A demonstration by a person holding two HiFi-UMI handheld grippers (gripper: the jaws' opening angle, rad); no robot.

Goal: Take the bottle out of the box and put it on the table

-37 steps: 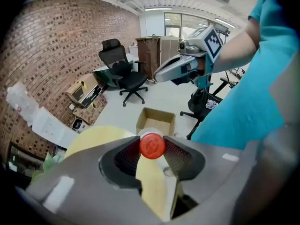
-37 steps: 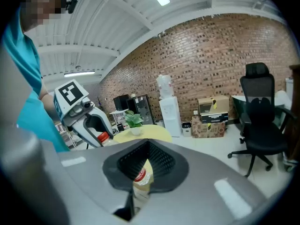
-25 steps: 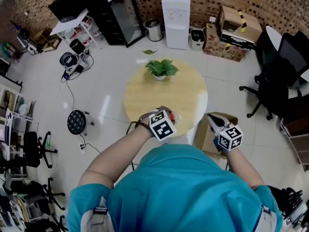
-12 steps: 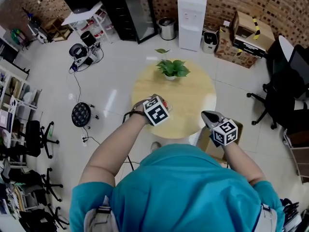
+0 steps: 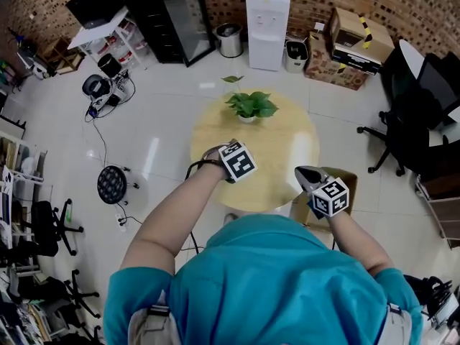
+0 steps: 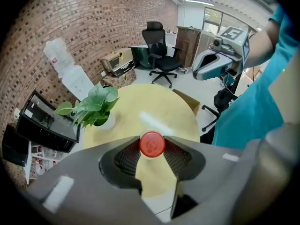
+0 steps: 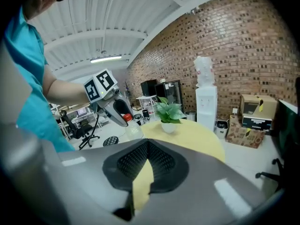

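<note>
Left tongs clamp the bottle at its red cap; right tongs closed, empty.

Plant at the surface's far edge, bottle over its near left, box on the floor beside its right.

Bottle: red cap. Desk pale yellow, plant green, shirt teal, wall red-brown brick, floor white.

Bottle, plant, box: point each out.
bottle (image 6: 152, 144): left gripper view, its red cap.
plant (image 5: 249, 105): head view, its leaves.
box (image 6: 188, 102): left gripper view, its tan side.
</note>
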